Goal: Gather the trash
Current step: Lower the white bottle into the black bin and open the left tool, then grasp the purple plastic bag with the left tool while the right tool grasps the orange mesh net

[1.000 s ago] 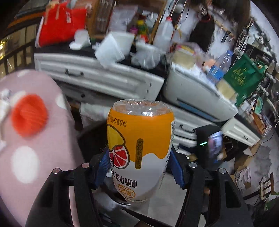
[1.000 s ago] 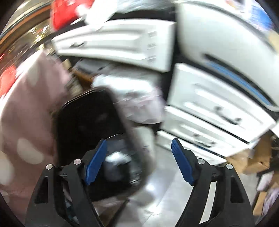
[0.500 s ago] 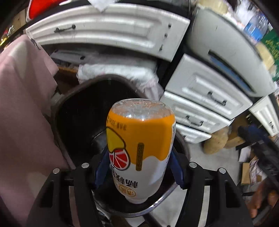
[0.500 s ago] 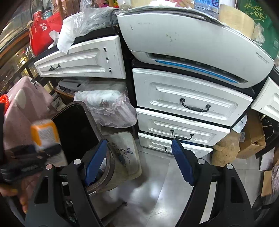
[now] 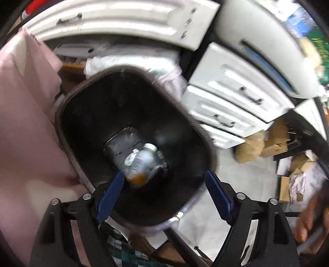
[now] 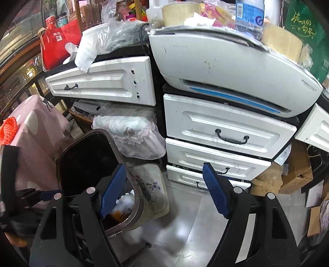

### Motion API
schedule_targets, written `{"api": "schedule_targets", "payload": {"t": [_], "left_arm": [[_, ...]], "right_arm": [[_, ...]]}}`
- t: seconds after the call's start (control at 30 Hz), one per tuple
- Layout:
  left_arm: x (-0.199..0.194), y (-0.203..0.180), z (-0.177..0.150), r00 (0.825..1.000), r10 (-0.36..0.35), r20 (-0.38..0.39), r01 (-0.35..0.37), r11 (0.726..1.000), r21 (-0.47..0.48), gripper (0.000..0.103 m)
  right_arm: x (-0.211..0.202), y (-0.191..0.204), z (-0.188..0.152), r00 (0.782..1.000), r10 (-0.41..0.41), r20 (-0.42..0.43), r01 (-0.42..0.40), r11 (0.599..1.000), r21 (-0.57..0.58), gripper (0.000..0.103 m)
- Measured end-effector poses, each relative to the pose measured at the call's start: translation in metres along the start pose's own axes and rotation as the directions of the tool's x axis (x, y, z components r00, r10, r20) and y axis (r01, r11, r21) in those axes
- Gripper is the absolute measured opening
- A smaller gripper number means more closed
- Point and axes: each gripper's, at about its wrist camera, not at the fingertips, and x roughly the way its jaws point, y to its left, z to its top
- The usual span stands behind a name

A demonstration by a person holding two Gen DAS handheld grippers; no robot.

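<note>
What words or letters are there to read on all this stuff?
Green bag: gold Chinese writing, too stylised for me to read for sure.
Water bottle: blue label with a big white "G" and rows of tiny print, too small to read.
White machine: a small line of dark print near its right end, too small.
Red bag: white stickers with square codes, no readable words.
Bottle in the bin: label blurred.
</note>
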Motion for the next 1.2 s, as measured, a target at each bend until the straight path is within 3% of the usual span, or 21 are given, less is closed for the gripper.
{"api": "schedule_targets", "payload": {"t": [0.17, 0.37, 0.53, 0.67, 0.77, 0.83, 1.03, 1.2], "left_arm": [[-0.066, -0.010, -0.019, 0.989, -0.041, 0.145, 0.029, 0.996, 0.081, 0.089], [-0.143, 0.015, -0.054, 0.948, 0.023, 0.318, -0.064, 0.991, 0.118, 0.095], [-0.195, 0.074, -0.083, 0.901, 0.135, 0.412, -0.150, 0.989, 0.004, 0.096], [-0.229, 0.126, -0.106, 0.865, 0.255, 0.433, -0.228, 0.967, -0.115, 0.096], [-0.254, 0.171, -0.128, 0.835, 0.346, 0.428, -0.269, 0.935, -0.232, 0.096], [-0.265, 0.200, -0.143, 0.825, 0.393, 0.407, -0.284, 0.910, -0.301, 0.096], [-0.309, 0.281, -0.194, 0.766, 0.542, 0.346, -0.339, 0.797, -0.499, 0.096], [-0.344, 0.332, -0.226, 0.718, 0.628, 0.300, -0.380, 0.715, -0.587, 0.096]], "right_arm": [[-0.018, 0.018, 0.011, 0.999, 0.024, 0.044, -0.022, 0.999, -0.039, 0.081], [-0.040, 0.064, 0.020, 0.991, 0.102, 0.082, -0.091, 0.987, -0.134, 0.085], [-0.057, 0.119, 0.020, 0.974, 0.209, 0.083, -0.185, 0.954, -0.237, 0.086], [-0.070, 0.170, 0.014, 0.950, 0.307, 0.060, -0.271, 0.904, -0.332, 0.086], [-0.078, 0.208, 0.008, 0.930, 0.367, 0.031, -0.325, 0.856, -0.403, 0.086], [-0.083, 0.230, 0.003, 0.915, 0.403, 0.010, -0.358, 0.824, -0.440, 0.086], [-0.097, 0.291, -0.014, 0.869, 0.490, -0.065, -0.447, 0.723, -0.528, 0.086], [-0.102, 0.332, -0.024, 0.837, 0.532, -0.127, -0.501, 0.655, -0.566, 0.086]]}}
